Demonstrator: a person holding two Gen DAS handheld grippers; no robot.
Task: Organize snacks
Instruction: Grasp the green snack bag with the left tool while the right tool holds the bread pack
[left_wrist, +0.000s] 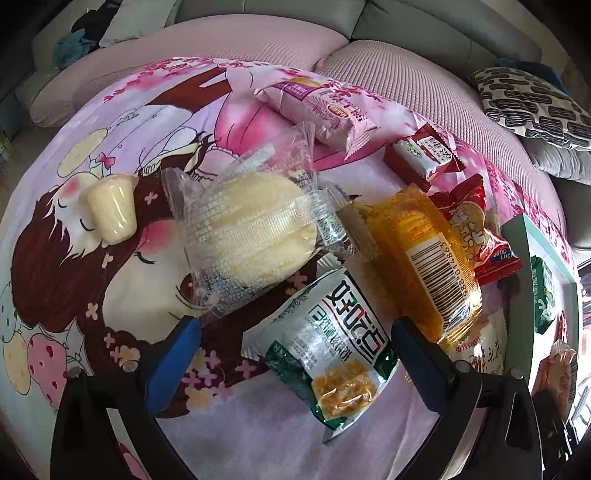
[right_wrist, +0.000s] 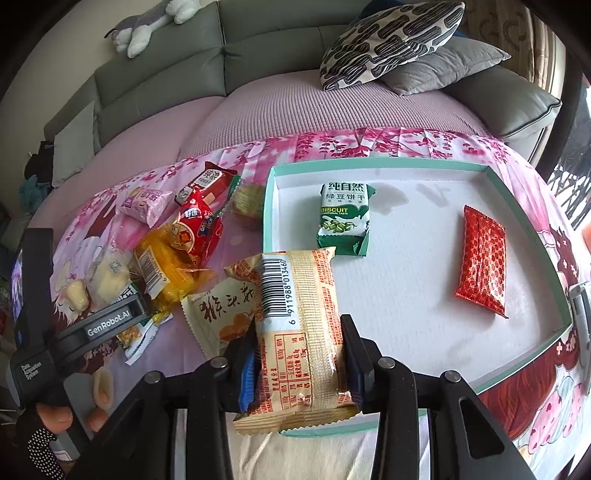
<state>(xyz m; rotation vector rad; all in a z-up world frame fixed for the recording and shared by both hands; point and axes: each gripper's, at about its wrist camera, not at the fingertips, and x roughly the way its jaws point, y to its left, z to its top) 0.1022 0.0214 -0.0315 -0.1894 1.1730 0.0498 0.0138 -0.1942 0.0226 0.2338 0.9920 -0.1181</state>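
Left gripper (left_wrist: 291, 325) had its fingers wide apart, gripping nothing, hovering low over the loose snack pile on the cartoon-print cloth (left_wrist: 92, 229). Between the fingers lay the green-and-white packet (left_wrist: 325, 347), probably the next pick given how it was straddled. Just ahead of the left finger sat the clear-wrapped pale cake (left_wrist: 251, 229), ahead of the right finger the orange barcode packet (left_wrist: 424, 254), with a pink packet (left_wrist: 321, 110) and dark red packet (left_wrist: 424, 155) further ahead. Right gripper (right_wrist: 299, 354) had its fingers clamped on the sides of the beige barcode snack pack (right_wrist: 295, 325), held lengthwise, pointing forward over the near-left edge of the teal-rimmed tray (right_wrist: 267, 206), likely so it could be set down flat inside. Already in the tray: a green biscuit pack (right_wrist: 343, 218) straight ahead of the fingers and a red patterned packet (right_wrist: 482, 262) ahead to the right, well apart, so sorting looked partly done.
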